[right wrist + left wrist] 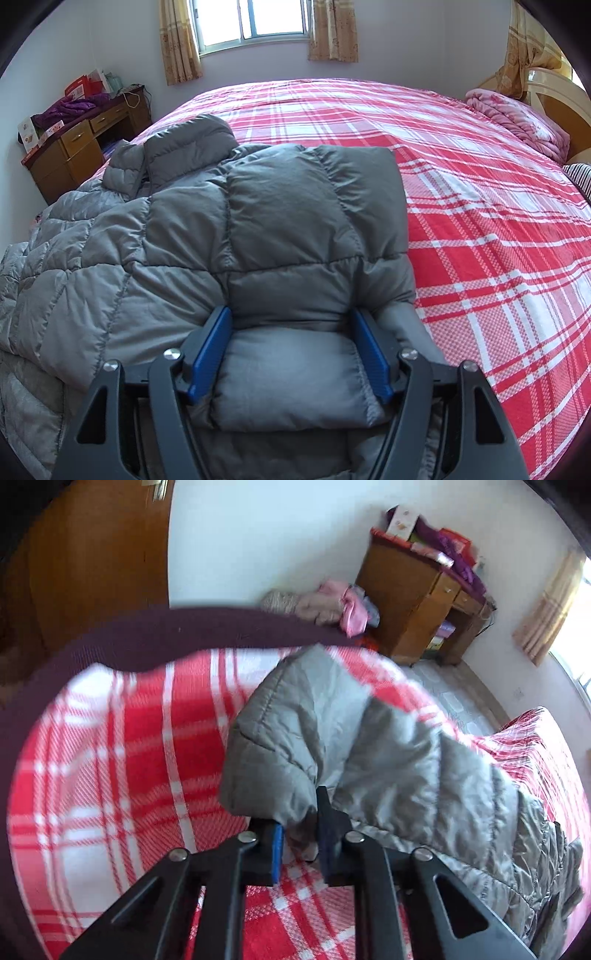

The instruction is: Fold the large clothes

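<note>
Lying on bed: grey quilted puffer jacket, spread over the near-left part of the red-and-white plaid bedspread, collar toward the far left corner.
Sleeve: one padded sleeve is folded across the top of the jacket body, its cuff end toward the right wrist camera.
Right hand-held gripper: jaws set wide, one blue pad on each side of the sleeve's cuff end; the fabric bulges between them, touching both pads. Whether it is actually pinched cannot be told.
Left hand-held gripper: jaws narrow, closed on a bunched fold of the jacket; fabric rises up and away from the pads, lifted off the bedspread.
Left view, blur: jacket and plaid are smeared.
Left view, top: a dark maroon band crosses the frame close to the lens; what it is cannot be told.
Room, left side: wooden table with drawers against the wall, purple cloth and boxes piled on it.
Room, far: window with patterned curtains.
Bed head: pink folded quilt at the far right.
Floor by wall: heap of pink and beige clothes beside the table.
</note>
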